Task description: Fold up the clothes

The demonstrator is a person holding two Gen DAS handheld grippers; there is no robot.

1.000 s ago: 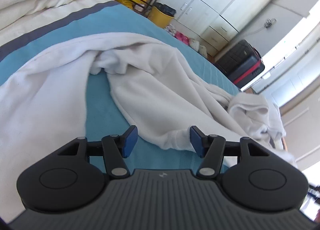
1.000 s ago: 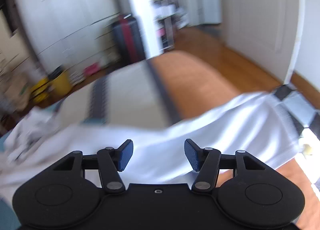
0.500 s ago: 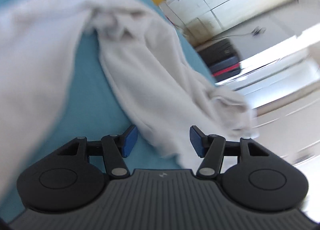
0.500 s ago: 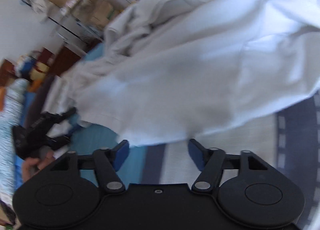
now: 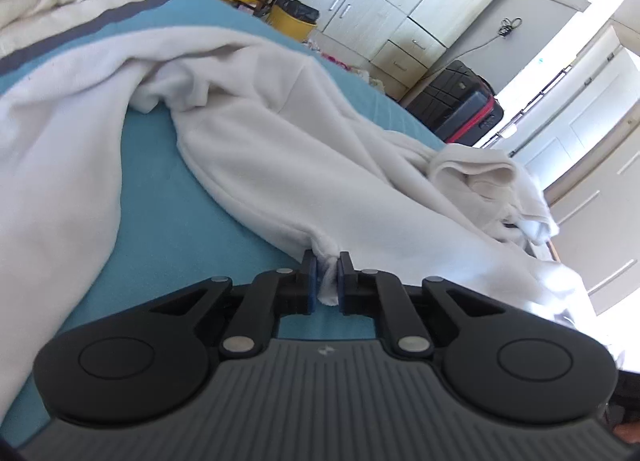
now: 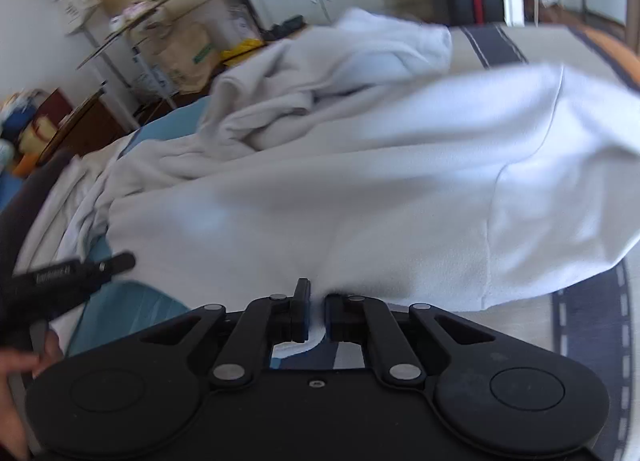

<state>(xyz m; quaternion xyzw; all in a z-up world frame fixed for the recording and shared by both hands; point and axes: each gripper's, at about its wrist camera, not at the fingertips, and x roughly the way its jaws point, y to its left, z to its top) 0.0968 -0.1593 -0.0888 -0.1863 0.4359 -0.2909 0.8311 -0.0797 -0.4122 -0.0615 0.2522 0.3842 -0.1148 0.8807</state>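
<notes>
Your left gripper (image 5: 328, 277), apart a second ago, is closing onto the white garment (image 5: 280, 149) hem at 6 o'clock; your right gripper (image 6: 317, 307) likewise. Garment sprawls toward 12 across the bed (image 5: 160, 221).

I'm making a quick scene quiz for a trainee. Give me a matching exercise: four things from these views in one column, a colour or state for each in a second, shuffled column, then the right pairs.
Things
1. left gripper
2. white garment
3. bed cover
4. suitcase

Colours or states
A. black with a red band
B. teal blue, lying flat
C. closing, with a bunched white hem between the fingers
D. spread in rumpled folds across the bed

Pairs: 1-C, 2-D, 3-B, 4-A
</notes>
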